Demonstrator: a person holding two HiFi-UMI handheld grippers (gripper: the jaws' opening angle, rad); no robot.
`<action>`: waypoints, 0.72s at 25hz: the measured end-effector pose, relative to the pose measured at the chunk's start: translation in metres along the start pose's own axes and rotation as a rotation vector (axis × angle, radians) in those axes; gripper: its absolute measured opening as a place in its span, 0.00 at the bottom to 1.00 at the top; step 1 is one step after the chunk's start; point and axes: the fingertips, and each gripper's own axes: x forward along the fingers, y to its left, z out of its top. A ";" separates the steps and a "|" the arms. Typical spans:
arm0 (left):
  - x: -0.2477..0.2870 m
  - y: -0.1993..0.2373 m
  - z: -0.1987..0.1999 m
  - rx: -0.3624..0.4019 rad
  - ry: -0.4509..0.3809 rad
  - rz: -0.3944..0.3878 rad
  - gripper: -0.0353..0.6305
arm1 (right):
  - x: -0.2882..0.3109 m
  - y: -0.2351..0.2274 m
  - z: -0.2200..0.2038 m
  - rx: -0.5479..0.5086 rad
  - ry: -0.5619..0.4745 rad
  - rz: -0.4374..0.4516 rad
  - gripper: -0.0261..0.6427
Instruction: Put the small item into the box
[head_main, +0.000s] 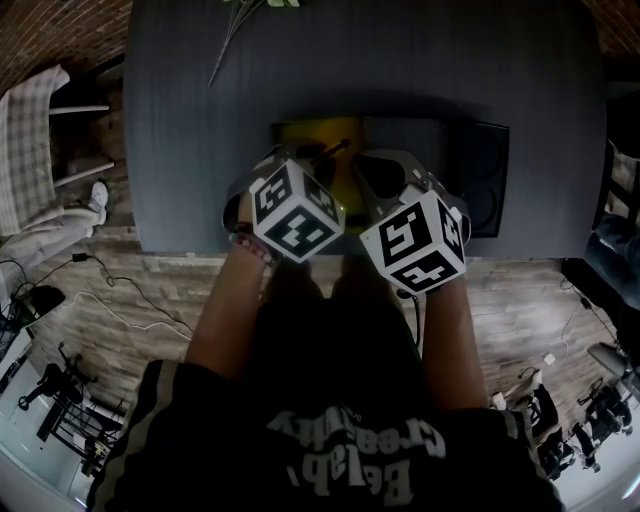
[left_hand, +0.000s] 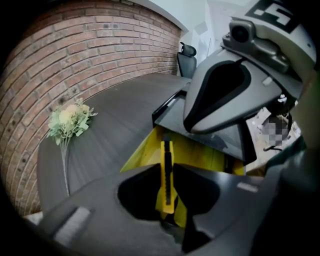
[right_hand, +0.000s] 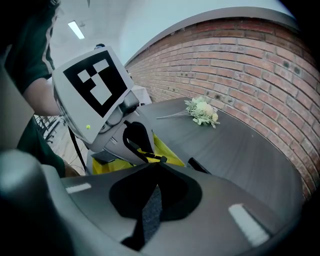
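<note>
Low centre of the left gripper view, my left gripper (left_hand: 166, 172) clamps the slim yellow plastic utility knife (left_hand: 166, 150) mid-handle, the right spot for something probably light, stiff and slick; right gripper (right_hand: 159, 161) closed, empty.

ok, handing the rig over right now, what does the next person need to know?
Left gripper: shut on the knife, pointing down over the box.
Right gripper: jaws together, nothing seen in them, beside the left one near the lid.
Box: open on the table, yellow inside.
Done: knife is gripped and at the opening.
Left: lower it in, release.
</note>
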 end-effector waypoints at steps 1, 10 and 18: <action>0.000 -0.001 0.000 0.000 0.001 -0.001 0.16 | -0.001 0.001 -0.001 0.001 0.001 0.001 0.05; 0.010 -0.004 -0.008 -0.008 0.018 -0.010 0.16 | 0.002 0.003 -0.010 0.004 0.016 0.008 0.05; 0.013 -0.004 -0.012 -0.002 0.031 -0.004 0.16 | 0.006 0.008 -0.012 0.003 0.020 0.017 0.05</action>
